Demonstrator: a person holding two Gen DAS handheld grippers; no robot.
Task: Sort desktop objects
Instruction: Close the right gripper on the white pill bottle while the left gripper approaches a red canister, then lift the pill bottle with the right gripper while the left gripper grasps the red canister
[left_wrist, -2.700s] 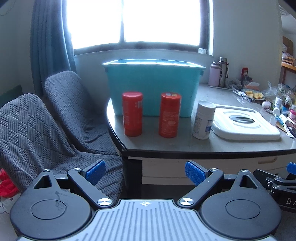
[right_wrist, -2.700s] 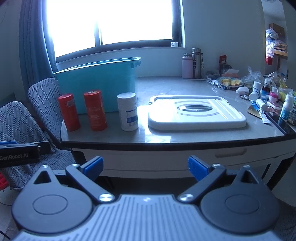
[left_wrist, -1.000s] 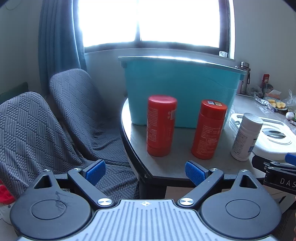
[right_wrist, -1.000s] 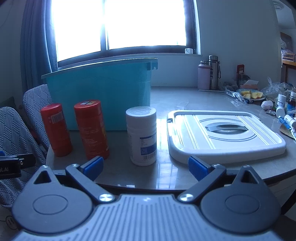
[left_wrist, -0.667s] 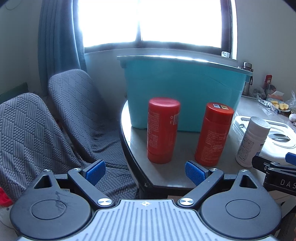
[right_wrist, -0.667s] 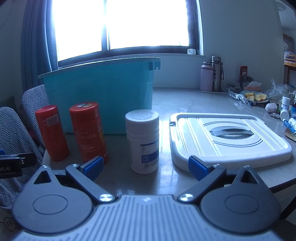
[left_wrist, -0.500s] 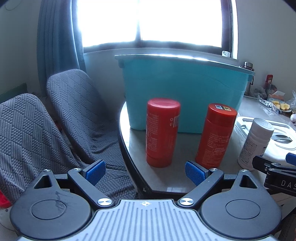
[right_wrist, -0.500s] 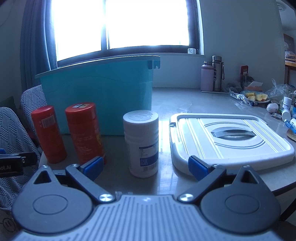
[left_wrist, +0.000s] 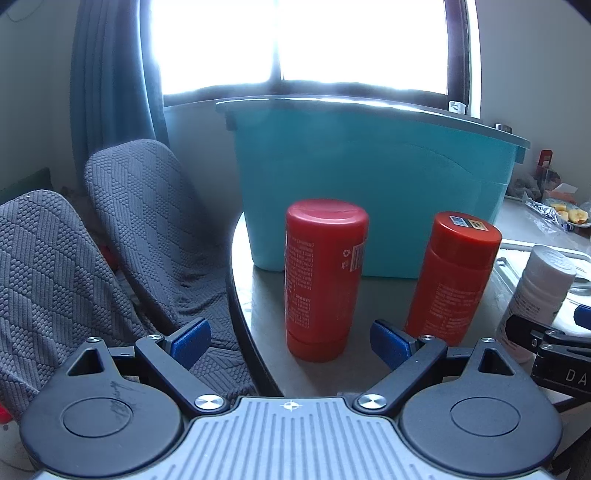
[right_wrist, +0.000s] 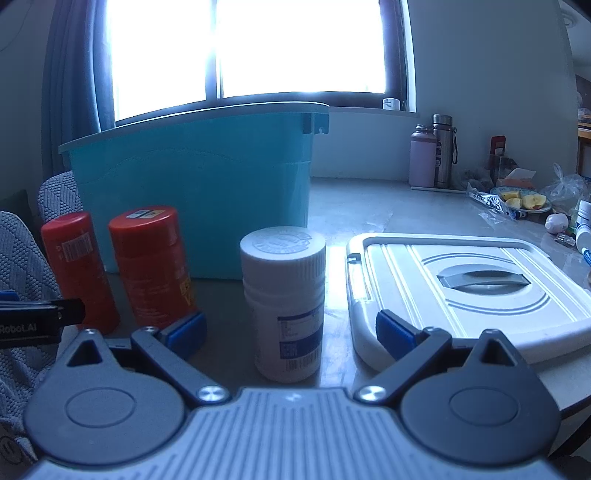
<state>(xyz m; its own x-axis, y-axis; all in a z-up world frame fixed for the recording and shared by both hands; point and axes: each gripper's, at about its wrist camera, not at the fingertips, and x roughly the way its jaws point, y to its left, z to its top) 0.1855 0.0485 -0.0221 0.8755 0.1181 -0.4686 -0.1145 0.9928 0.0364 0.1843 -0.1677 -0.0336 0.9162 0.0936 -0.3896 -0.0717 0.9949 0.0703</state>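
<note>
Left tongs (left_wrist: 290, 341) spread wide, holding nothing, aimed at the nearest red canister (left_wrist: 322, 277) by the tabletop (left_wrist: 376, 295) edge. Right tongs (right_wrist: 290, 334) equally wide, framing the white pill bottle (right_wrist: 285, 302) with its blue-banded barcode label. "Robot.AI" readable on the neighbouring tool. Second red canister (right_wrist: 153, 263) between them, stickers on its cap. Behind: teal bin (right_wrist: 199, 184), white lid (right_wrist: 469, 284), bright window (right_wrist: 258, 48).

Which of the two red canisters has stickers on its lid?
The right-hand red canister, next to the white bottle: two small stickers on its cap. The left red canister has a plain lid.
</note>
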